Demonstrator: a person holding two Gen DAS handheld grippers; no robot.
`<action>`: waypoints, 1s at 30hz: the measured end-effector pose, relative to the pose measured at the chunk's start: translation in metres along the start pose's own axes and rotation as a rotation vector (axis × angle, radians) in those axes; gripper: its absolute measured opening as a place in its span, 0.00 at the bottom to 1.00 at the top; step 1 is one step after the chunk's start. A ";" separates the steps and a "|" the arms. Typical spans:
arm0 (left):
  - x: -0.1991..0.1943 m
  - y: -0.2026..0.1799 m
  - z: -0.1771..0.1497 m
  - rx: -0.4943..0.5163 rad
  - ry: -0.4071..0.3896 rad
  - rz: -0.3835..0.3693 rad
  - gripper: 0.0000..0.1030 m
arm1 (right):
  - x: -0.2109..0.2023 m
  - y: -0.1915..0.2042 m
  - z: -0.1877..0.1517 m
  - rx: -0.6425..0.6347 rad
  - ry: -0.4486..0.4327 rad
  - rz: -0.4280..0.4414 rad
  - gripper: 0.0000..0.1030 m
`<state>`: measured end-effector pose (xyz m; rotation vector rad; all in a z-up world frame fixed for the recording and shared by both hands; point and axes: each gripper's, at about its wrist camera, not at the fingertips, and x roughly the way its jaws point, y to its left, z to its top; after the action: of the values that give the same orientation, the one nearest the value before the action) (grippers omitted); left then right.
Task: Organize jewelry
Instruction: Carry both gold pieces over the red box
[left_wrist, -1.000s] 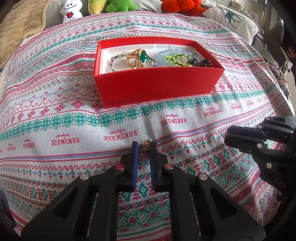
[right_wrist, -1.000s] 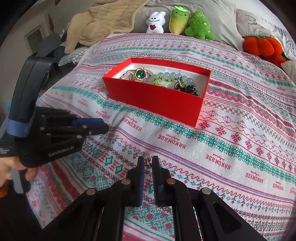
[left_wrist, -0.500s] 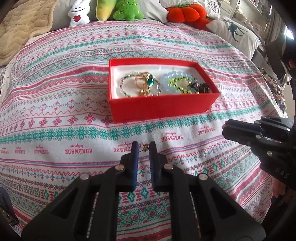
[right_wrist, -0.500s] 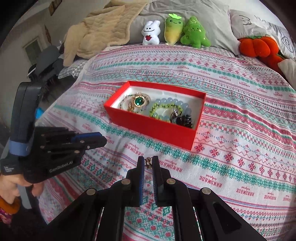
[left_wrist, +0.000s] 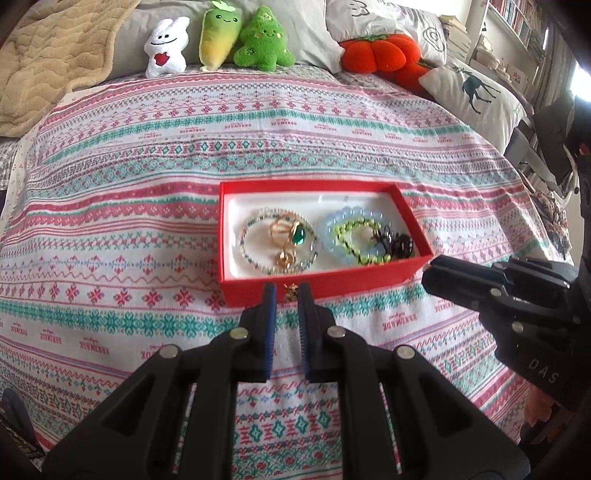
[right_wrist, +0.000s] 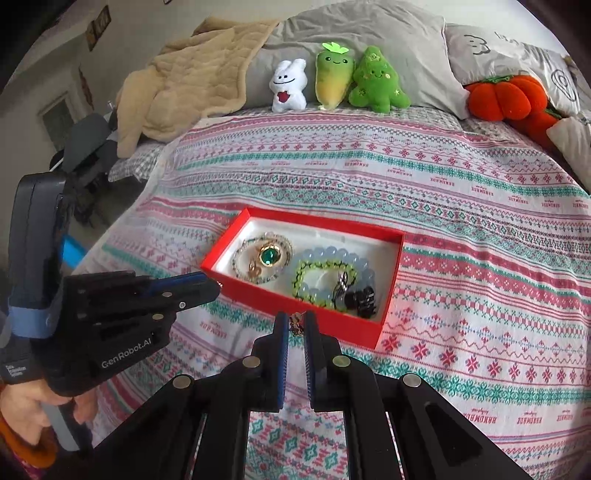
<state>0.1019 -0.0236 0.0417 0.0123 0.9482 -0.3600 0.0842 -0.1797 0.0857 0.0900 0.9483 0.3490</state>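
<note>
A red box with a white lining sits on the patterned bedspread; it also shows in the right wrist view. Inside lie a beaded bracelet with a gold green-stone piece, a blue bead bracelet, a green bead bracelet and black pieces. My left gripper is shut on a small gold piece, held above the box's near wall. My right gripper is shut on another small gold piece, also at the box's near edge.
Plush toys and an orange pumpkin cushion line the head of the bed. A beige blanket lies at the back left. The right gripper's body shows in the left view; the left gripper's body shows in the right view.
Both grippers have risen and moved forward toward the red box, each keeping its small gold piece. The box now sits right beyond the fingertips.
</note>
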 end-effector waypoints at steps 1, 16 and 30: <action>0.001 0.000 0.002 -0.004 -0.003 -0.001 0.12 | 0.001 -0.001 0.002 0.004 -0.002 -0.001 0.08; 0.026 -0.003 0.020 0.019 -0.035 0.058 0.13 | 0.018 -0.015 0.025 0.040 -0.002 -0.020 0.08; 0.007 -0.005 0.014 0.048 -0.053 0.078 0.55 | 0.034 -0.025 0.036 0.067 0.006 -0.036 0.08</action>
<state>0.1156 -0.0325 0.0451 0.0831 0.8840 -0.3101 0.1380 -0.1892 0.0748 0.1329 0.9666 0.2843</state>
